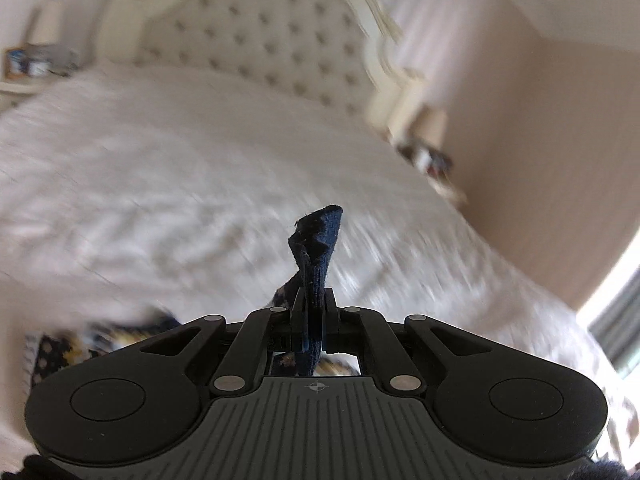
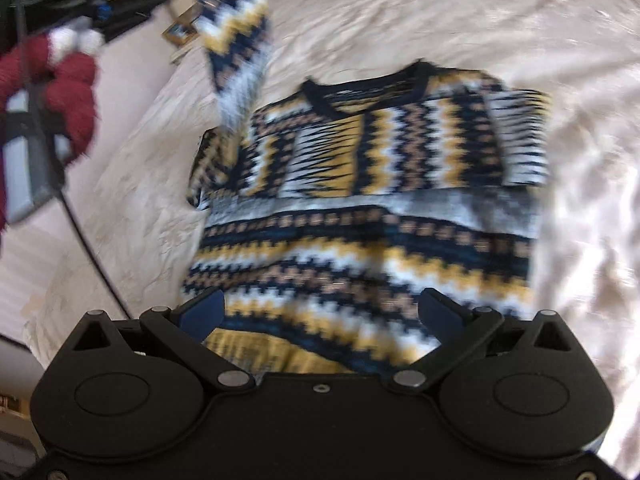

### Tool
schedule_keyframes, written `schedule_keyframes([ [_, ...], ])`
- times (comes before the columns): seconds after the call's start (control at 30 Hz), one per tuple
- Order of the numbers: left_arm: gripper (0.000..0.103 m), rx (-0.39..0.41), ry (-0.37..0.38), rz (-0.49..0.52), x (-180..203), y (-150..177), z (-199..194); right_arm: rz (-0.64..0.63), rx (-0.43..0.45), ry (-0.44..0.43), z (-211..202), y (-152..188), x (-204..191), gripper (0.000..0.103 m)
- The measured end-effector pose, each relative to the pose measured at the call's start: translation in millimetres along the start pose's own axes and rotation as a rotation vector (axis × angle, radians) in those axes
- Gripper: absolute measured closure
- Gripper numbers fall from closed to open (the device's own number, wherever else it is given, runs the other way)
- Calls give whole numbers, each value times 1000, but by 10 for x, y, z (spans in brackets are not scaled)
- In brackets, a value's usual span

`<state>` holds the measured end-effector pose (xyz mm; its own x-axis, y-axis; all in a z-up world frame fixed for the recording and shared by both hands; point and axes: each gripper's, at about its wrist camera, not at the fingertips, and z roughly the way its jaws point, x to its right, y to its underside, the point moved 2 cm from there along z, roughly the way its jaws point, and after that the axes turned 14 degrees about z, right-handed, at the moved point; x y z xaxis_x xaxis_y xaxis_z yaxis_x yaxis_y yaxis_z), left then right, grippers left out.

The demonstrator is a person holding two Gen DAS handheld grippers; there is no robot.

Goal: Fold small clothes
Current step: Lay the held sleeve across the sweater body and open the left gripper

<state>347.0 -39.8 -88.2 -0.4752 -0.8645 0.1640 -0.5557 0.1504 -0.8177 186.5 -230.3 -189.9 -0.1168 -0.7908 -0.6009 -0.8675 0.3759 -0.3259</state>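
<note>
A small knit sweater (image 2: 360, 208) with navy, yellow, white and tan zigzag bands lies flat on the cream bedspread (image 2: 540, 40), neck away from me. Its right sleeve is folded across the chest. Its left sleeve (image 2: 236, 40) is lifted up and hangs in the air at upper left. My left gripper (image 1: 315, 300) is shut on that sleeve's navy cuff (image 1: 318, 248), which sticks up between the jaws. My right gripper (image 2: 320, 312) is open and empty, hovering just above the sweater's hem.
The tufted cream headboard (image 1: 260, 40) stands at the far end of the bed, with nightstands at both sides (image 1: 32, 60). A person's red sleeve (image 2: 68, 92) and the other gripper's body with cable are at the left in the right wrist view.
</note>
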Motion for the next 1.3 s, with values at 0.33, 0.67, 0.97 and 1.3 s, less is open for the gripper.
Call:
schedule_keyframes([
  [0.33,59,-258,120,23,556,641,1007,75,31,21,-267,-118,583,1],
  [0.67,45,-267,20,62,696,720,461,86,72,16,-269,-305,710,1],
  [0.97,44,-339,-141,-12,206,1109,-346,82,149,49,-2,-920,687,30],
  [1.3,44,-403,-246,-184,-181,1615,-1063,61,111,102,504,-1402,841,32],
])
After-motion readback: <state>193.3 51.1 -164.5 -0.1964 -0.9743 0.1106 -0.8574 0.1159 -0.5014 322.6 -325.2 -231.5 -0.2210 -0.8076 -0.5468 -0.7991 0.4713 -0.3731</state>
